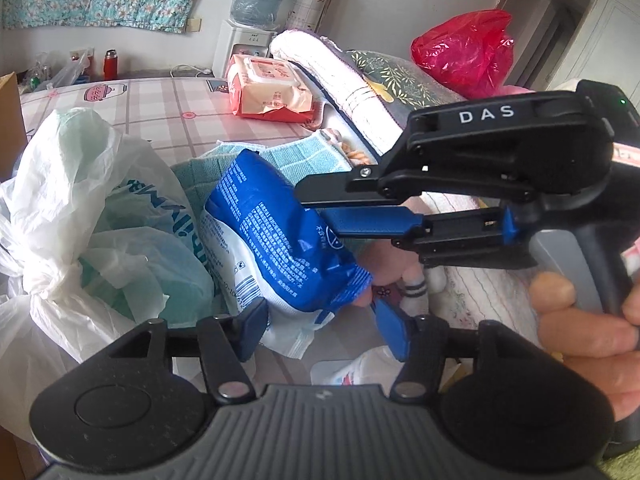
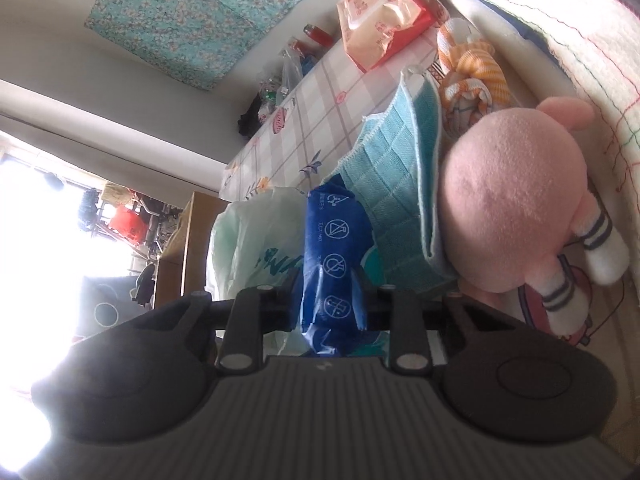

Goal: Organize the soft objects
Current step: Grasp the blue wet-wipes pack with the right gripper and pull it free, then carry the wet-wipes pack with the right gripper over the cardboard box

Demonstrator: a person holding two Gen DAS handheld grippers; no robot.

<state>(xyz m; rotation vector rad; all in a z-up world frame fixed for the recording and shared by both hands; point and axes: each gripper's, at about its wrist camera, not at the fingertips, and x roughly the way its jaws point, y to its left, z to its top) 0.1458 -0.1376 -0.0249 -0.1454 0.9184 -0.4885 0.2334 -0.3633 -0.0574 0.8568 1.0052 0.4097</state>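
A blue and white soft pack (image 1: 276,236) lies tilted over a teal towel (image 1: 304,156) on the checked tabletop. My right gripper (image 1: 320,208) comes in from the right, turned on its side, and is shut on the pack's blue end (image 2: 332,280). My left gripper (image 1: 324,326) is open, its blue fingertips (image 1: 252,320) either side of the pack's lower end. A pink plush doll (image 2: 516,204) lies right of the towel. A knotted orange striped cloth (image 2: 472,76) lies beyond it.
A white and green plastic bag (image 1: 92,216) sits left of the pack. An orange wet-wipes pack (image 1: 268,88) lies farther back. A folded quilt (image 1: 360,80) and a red plastic bag (image 1: 468,52) are at the right. A water dispenser (image 1: 248,40) stands at the wall.
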